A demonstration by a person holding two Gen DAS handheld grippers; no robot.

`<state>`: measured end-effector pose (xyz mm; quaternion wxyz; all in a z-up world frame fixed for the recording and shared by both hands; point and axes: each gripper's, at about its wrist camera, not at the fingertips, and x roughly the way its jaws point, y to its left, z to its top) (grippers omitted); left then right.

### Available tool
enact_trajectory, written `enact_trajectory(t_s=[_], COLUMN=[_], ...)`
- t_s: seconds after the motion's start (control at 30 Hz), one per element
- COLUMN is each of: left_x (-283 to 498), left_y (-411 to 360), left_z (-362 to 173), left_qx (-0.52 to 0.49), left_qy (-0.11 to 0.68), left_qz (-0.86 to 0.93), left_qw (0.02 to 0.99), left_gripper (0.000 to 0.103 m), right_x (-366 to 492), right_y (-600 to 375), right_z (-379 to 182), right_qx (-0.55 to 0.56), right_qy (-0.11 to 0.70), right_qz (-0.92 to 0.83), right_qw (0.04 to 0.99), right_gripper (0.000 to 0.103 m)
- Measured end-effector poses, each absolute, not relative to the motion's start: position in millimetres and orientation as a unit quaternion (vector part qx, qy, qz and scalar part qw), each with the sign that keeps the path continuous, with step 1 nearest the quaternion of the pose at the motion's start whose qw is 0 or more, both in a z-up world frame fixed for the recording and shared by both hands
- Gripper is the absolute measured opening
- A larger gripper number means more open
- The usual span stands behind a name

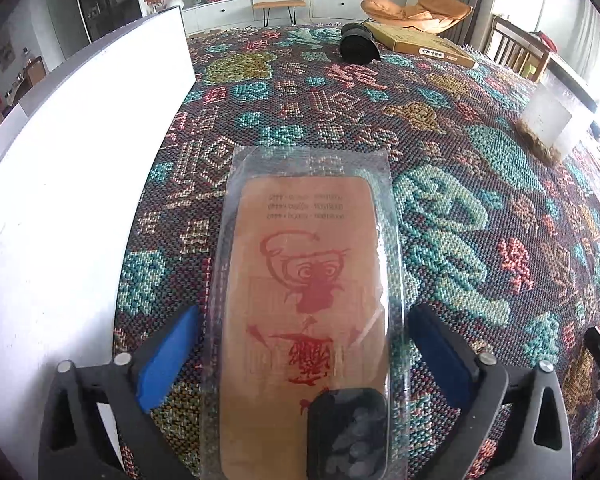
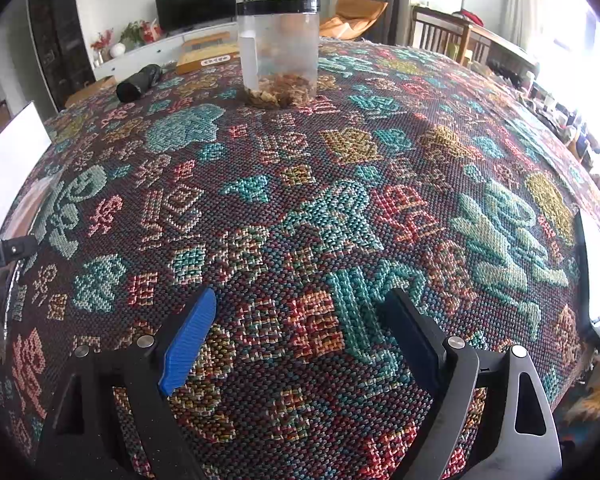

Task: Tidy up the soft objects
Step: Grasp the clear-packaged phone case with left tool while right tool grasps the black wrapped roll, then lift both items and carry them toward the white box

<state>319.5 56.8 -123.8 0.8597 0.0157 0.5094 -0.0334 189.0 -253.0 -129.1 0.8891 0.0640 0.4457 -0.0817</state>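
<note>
1. Nearest the left wrist camera lay a clear plastic packet [image 1: 306, 300] holding a tan card printed with a red cartoon figure, plus a dark pouch of pale beads at its near end.
2. It lay flat on the patterned woven cloth [image 1: 440, 128], lengthwise between the fingers of the left gripper [image 1: 302, 344].
3. Those jaws stood wide apart, the blue pad [image 1: 168, 356] on the left and the dark pad on the right both clear of the packet's edges, so nothing was gripped.
4. I judged the jaws were spread that far to straddle the packet's width, whether for a pick-up or a release; the pictures did not settle which.
5. Just left of the packet rose a white board or box wall [image 1: 80, 160], a likely place for sorted items, though its inside was hidden.
6. At the far end of the cloth lay a dark rolled bundle [image 1: 358, 42] beside a flat yellow box [image 1: 428, 46]; to the right stood a clear jar [image 1: 548, 120] with brown bits in its bottom.
7. In the right wrist view, the right gripper [image 2: 300, 328] hung over bare cloth, jaws open and empty.
8. It seemed parked out of the way while the left did the work.
9. The black-lidded jar stood upright, well beyond it.
</note>
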Motion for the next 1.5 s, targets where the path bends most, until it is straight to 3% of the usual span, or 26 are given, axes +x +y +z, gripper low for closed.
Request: enact_trajectory(t_s=[0.43, 0.7, 1.1, 1.13, 1.2, 1.33, 1.5], left_x=[313.5, 308.9, 308.4, 308.3, 308.0, 307.7, 307.4], left_y=[58.4, 60.7, 60.4, 60.5, 60.4, 60.5, 60.4], left_z=[-124.9, -125.1, -124.6, -124.7, -124.5, -125.9, -125.4], left_qx=[0.029, 0.028, 0.028, 0.027, 0.027, 0.027, 0.028], left_qy=[0.469, 0.463, 0.463, 0.462, 0.462, 0.462, 0.462], left_qz=[-0.059, -0.065, -0.066, -0.066, -0.066, -0.066, -0.067], left_qw=[0.881, 0.883, 0.884, 0.884, 0.884, 0.884, 0.884], left_gripper=[0.103, 0.103, 0.103, 0.103, 0.103, 0.103, 0.103], right_x=[226.5, 382.4, 586.3, 595.6, 598.8, 570.8, 476.0], right_y=[-235.9, -164.3, -92.3, -86.6, -83.5, -92.2, -108.6], right_z=[-111.1, -68.2, -97.8, -106.4, -114.1, -118.2, -121.7], right_qx=[0.049, 0.052, 0.119, 0.109, 0.079, 0.045, -0.073], right_qy=[0.481, 0.480, 0.503, 0.520, 0.528, 0.556, 0.586], right_qz=[-0.005, 0.151, 0.129, 0.124, 0.114, 0.141, 0.146], right_qw=[0.875, 0.862, 0.846, 0.838, 0.838, 0.818, 0.794], right_gripper=[0.087, 0.087, 0.084, 0.076, 0.040, 0.039, 0.039])
